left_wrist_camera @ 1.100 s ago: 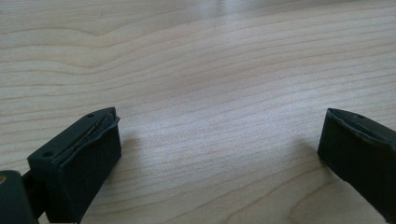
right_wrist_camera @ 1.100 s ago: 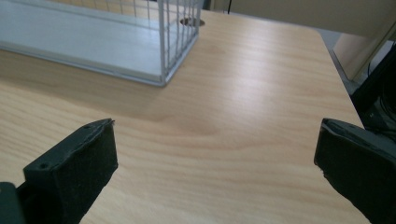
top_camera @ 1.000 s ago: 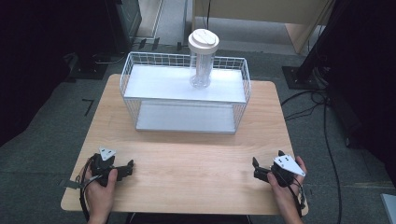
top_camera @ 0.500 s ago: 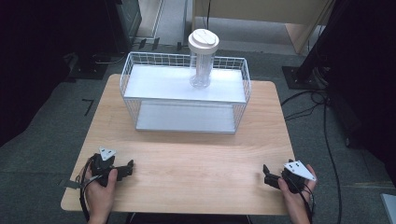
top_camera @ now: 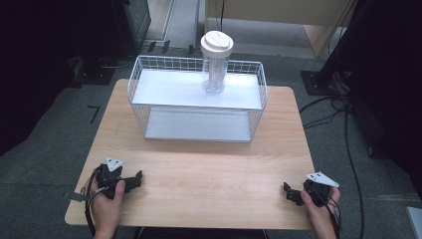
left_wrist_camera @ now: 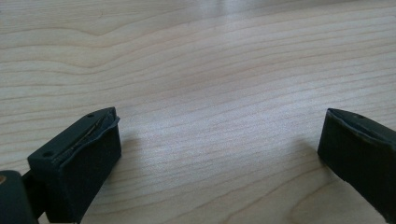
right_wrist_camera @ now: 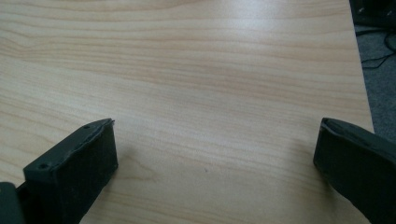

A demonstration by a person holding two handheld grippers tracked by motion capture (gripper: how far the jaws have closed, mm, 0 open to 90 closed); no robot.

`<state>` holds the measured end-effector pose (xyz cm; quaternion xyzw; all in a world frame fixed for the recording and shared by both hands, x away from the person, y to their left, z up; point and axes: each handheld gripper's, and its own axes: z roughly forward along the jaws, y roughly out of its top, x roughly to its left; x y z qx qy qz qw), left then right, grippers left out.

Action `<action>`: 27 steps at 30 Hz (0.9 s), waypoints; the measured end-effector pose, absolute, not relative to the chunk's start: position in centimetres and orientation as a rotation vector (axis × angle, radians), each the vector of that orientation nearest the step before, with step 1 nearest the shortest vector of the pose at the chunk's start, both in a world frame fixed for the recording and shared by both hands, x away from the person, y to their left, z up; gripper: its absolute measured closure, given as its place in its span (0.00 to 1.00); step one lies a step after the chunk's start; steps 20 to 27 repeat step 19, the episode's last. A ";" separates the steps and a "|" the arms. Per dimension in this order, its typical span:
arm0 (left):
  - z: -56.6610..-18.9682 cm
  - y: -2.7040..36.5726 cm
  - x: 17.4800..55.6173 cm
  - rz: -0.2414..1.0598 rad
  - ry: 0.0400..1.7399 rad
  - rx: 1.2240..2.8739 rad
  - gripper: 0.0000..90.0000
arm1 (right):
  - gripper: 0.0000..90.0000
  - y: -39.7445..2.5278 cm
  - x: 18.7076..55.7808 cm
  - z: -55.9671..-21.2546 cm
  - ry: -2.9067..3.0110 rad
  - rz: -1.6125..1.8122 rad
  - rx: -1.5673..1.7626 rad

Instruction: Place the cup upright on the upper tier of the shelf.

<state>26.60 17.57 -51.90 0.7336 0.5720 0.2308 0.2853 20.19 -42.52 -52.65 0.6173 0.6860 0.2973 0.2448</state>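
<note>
High view: we rest both tongs at the table's [top_camera: 209, 169] near edge

Our right gripper [top_camera: 290, 193] has drawn back nearer us; left gripper [top_camera: 135, 178] unmoved; both wide open, empty, the jar [top_camera: 216, 62] far ahead on the wire rack [top_camera: 196, 102]

Pale wood table, wire rack, clear plastic jar, matt black grippers.
My table [top_camera: 209, 174] is light wood-grain, smooth, with a soft sheen. The rack [top_camera: 196, 102] is white-coated metal wire with smooth white shelves. The jar [top_camera: 215, 69] looks like clear glossy plastic, its lid [top_camera: 217, 42] matt cream. My left gripper [left_wrist_camera: 219, 149] and right gripper [right_wrist_camera: 215, 154] have matt black jaws with rubbery-looking pads.
</note>
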 end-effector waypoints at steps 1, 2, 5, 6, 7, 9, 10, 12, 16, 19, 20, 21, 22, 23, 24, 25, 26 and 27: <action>-51.9 17.6 26.6 0.617 1.530 1.961 0.00 | 0.00 -42.5 20.1 -52.7 1.876 0.808 1.682; -51.9 17.6 26.6 0.616 1.530 1.961 0.00 | 0.00 -42.5 20.0 -52.6 1.873 0.806 1.690; -51.9 17.6 26.6 0.617 1.530 1.960 0.00 | 0.00 -42.6 19.7 -52.7 1.883 0.808 1.678; -51.9 17.6 26.6 0.617 1.530 1.961 0.00 | 0.00 -42.6 19.6 -52.7 1.887 0.812 1.674; -51.9 17.6 26.6 0.617 1.530 1.961 0.00 | 0.00 -42.6 19.6 -52.7 1.891 0.815 1.670; -51.9 17.6 26.6 0.616 1.530 1.960 0.00 | 0.00 -42.7 19.5 -52.7 1.897 0.815 1.667; -51.9 17.6 26.6 0.616 1.530 1.960 0.00 | 0.00 -42.7 19.5 -52.6 1.899 0.814 1.666; -51.9 17.6 26.6 0.616 1.530 1.961 0.00 | 0.00 -42.7 19.5 -52.6 1.900 0.817 1.667; -51.9 17.6 26.6 0.617 1.529 1.961 0.00 | 0.00 -42.7 19.5 -52.6 1.900 0.817 1.667; -51.9 17.6 26.6 0.617 1.530 1.961 0.00 | 0.00 -42.7 19.5 -52.6 1.901 0.817 1.667; -51.9 17.6 26.6 0.617 1.530 1.961 0.00 | 0.00 -42.7 19.5 -52.6 1.901 0.817 1.667; -51.9 17.6 26.6 0.617 1.530 1.961 0.00 | 0.00 -42.7 19.5 -52.6 1.901 0.817 1.667; -51.9 17.6 26.6 0.617 1.530 1.961 0.00 | 0.00 -42.7 19.5 -52.6 1.901 0.817 1.667; -51.9 17.6 26.6 0.617 1.530 1.961 0.00 | 0.00 -42.7 19.5 -52.6 1.901 0.817 1.667; -51.9 17.6 26.6 0.617 1.530 1.961 0.00 | 0.00 -42.7 19.5 -52.6 1.901 0.817 1.667; -51.9 17.6 26.6 0.617 1.530 1.961 0.00 | 0.00 -42.7 19.5 -52.6 1.901 0.817 1.667; -51.9 17.6 26.6 0.617 1.530 1.961 0.00 | 0.00 -42.7 19.5 -52.6 1.901 0.817 1.667; -51.9 17.6 26.6 0.617 1.530 1.961 0.00 | 0.00 -42.7 19.5 -52.6 1.901 0.817 1.667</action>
